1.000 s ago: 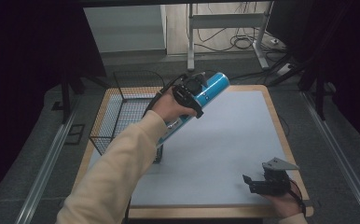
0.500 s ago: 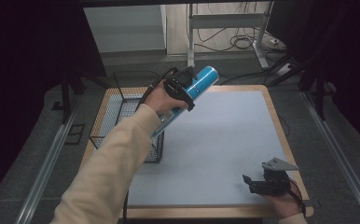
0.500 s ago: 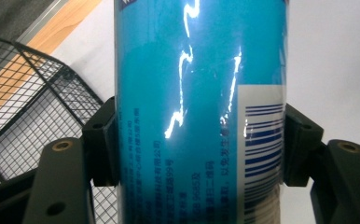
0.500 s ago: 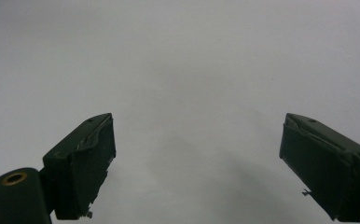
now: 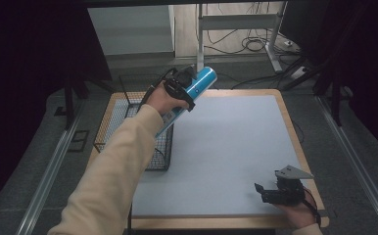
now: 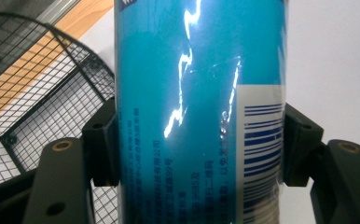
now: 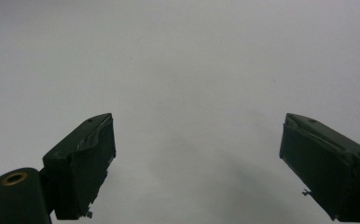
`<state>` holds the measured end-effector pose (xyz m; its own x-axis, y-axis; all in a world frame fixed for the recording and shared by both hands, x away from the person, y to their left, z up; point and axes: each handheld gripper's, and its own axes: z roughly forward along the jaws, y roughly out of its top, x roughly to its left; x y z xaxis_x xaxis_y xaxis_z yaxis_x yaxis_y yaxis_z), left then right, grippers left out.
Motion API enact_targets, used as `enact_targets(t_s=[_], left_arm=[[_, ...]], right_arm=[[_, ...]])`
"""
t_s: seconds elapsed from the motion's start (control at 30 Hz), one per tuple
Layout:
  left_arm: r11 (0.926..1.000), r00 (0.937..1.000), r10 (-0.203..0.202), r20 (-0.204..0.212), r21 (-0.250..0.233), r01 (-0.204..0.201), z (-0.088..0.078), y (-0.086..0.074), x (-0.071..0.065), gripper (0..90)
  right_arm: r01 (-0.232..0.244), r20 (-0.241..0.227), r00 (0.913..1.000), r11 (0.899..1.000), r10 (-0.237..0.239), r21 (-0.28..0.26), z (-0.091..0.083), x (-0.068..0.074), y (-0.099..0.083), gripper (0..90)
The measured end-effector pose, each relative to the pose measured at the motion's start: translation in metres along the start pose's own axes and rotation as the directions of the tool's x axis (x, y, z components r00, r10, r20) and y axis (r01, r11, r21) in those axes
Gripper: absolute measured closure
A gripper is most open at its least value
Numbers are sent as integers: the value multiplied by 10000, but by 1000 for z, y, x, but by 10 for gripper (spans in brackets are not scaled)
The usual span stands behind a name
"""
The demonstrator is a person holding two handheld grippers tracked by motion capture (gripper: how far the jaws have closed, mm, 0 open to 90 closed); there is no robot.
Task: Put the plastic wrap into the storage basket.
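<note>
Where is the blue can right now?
In the high view, the blue can is held tilted in the air by the left gripper, at the table's far-left, just right of the wire basket.

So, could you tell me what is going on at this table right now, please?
A person is working with a hand-held claw in each hand. The left claw is clamped around a blue can, holding it tilted in the air above the near-right edge of the black wire basket at the table's left side. The right claw sits open and idle, low over the grey mat near the front right corner, with nothing between its jaws.
</note>
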<state>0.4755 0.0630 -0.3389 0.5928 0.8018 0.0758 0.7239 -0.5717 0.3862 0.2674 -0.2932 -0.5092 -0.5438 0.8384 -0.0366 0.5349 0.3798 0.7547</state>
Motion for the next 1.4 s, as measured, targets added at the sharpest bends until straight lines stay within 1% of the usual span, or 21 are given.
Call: enact_targets(t_s=[0.17,0.2,0.23,0.27,0.37,0.4,0.5,0.53,0.57,0.6,0.63,0.7,0.87,0.97,1.0,1.1,1.13,1.3,1.33,1.37,1.4], left_arm=[[9998,9998,-188,-33,-20,188,2,-1,10,314],[9997,9998,-215,-44,67,215,4,-2,14,314],[9997,9998,-215,-44,67,215,4,-2,14,314],[9997,9997,-181,-165,173,184,7,-4,18,314],[9992,9992,-334,-231,225,339,10,-6,23,314],[9985,9985,-506,-226,204,511,13,-8,29,314],[9979,9978,-564,-346,285,574,15,-10,35,314],[9973,9969,-639,-464,336,655,16,-12,40,314],[9973,9969,-639,-464,336,655,16,-12,40,314],[9961,9953,-815,-532,293,831,17,-14,45,314],[9958,9947,-862,-561,257,877,17,-15,47,314],[9956,9943,-876,-612,272,894,17,-17,53,314],[9935,9921,-1050,-687,365,1076,23,-21,61,314],[9936,9921,-973,-786,506,1014,28,-22,64,314],[9923,9908,-1035,-870,587,1088,33,-23,66,314],[9919,9907,-1066,-851,607,1120,38,-23,70,314],[9905,9899,-1146,-836,671,1203,43,-24,73,315],[9901,9891,-1093,-988,778,1172,53,-26,76,314],[9895,9888,-1072,-1040,862,1163,59,-27,77,314],[9895,9888,-1072,-1040,862,1163,59,-27,77,314],[9887,9892,-1101,-962,913,1190,65,-29,78,314]], right_arm=[[0,30,10000,10000,0,-14,0,0,0,110],[-5,30,10000,10000,5,7,0,0,0,109],[-39,18,10000,10000,39,31,0,0,0,110],[-18,22,10000,10000,18,40,1,0,0,110],[-19,14,10000,10000,19,63,1,0,0,110],[-4,19,10000,10000,4,84,1,0,0,110],[2,31,10000,10000,-3,92,2,1,-1,109],[10,40,10000,10000,-10,90,2,1,-1,109],[10,40,10000,10000,-10,90,2,1,-1,109],[-22,44,10000,10000,21,96,2,0,-1,109],[-11,44,10000,9999,11,101,2,0,-1,110],[-3,42,10000,9999,3,119,2,0,-1,109],[-18,58,10000,9999,18,150,3,1,-1,110],[-28,77,10000,9999,27,161,3,1,-1,110],[-45,86,10000,9998,44,173,3,1,-1,110],[-52,107,9999,9998,50,199,3,1,-2,110],[-49,107,9999,9998,46,216,3,1,-2,109],[-66,106,9999,9997,64,216,4,1,-2,109],[-43,136,9999,9997,40,241,4,1,-2,109],[-43,136,9999,9997,40,241,4,1,-2,109],[-63,152,9999,9996,59,263,4,0,-2,110]])
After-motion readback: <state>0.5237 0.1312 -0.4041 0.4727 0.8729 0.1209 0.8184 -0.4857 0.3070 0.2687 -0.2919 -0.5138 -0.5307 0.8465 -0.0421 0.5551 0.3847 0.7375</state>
